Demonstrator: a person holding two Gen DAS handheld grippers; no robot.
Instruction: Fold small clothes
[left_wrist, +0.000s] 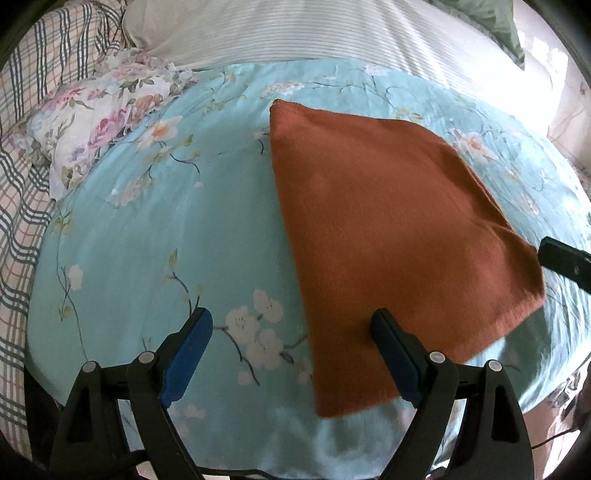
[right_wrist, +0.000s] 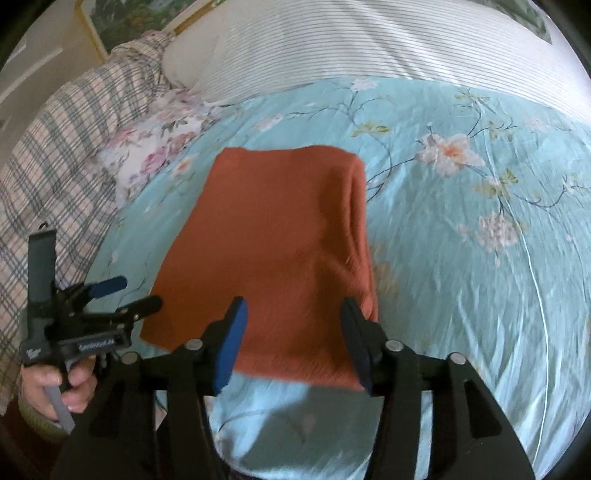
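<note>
— Fingers first: how do both pairs stand?

— Both spread wide with nothing between them. Those of my left gripper (left_wrist: 291, 354) hang above the near edge of the bed (left_wrist: 122, 236), one blue pad (left_wrist: 188, 358) over bare sheet and the other over the near left part of the rust-orange cloth (left_wrist: 388, 236). My right gripper (right_wrist: 293, 343) hovers over the cloth's near edge, its fingers straddling it without touching, as far as I can judge.

— Where does the cloth lie?

— Flat on the blue floral sheet, toward the near edge of the bed, well short of the striped pillow (left_wrist: 295, 33) at the far side and apart from the flowered pillow (left_wrist: 103, 122) on the left. It looks already doubled: from my right wrist, the right side shows a rounded, thick fold with two layers.

— How will it handle?

— Soft, light and limp, I judge; a nubby knit or terry that should grip the pads well but sag and drag on the sheet if lifted from one point. The sheet looks slick, so the whole piece may slide.

— So where do you take hold?

— At the two near corners, one per gripper, pinching all layers together so the fold does not peel apart.
</note>
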